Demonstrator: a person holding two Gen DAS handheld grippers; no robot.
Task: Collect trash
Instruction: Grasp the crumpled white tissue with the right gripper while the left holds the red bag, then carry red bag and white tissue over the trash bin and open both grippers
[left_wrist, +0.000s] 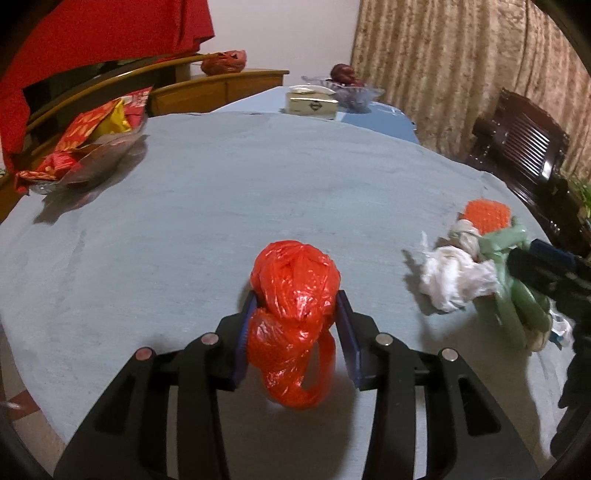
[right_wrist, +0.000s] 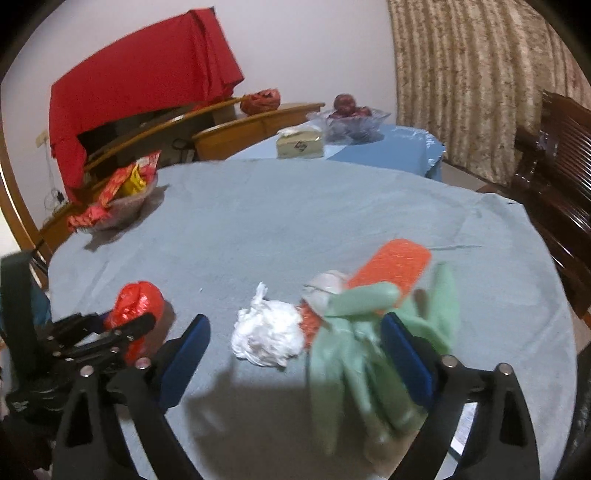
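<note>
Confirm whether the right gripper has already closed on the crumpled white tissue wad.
No: the right gripper stands open, with the crumpled white tissue wad lying on the grey tablecloth between its blue pads, untouched.

Glossy, crinkled red plastic bag (left_wrist: 293, 295); matt grey cloth over the counter (left_wrist: 221, 192); crumpled white tissue paper (right_wrist: 267, 334); smooth pale-green plastic wrapping (right_wrist: 354, 369); the tool's (left_wrist: 297, 334) arms were matt black plastic.

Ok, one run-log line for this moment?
left tool: shut on red plastic bag | right tool: open over trash pile, white wad and green wrapper between fingers | nothing collected yet
</note>
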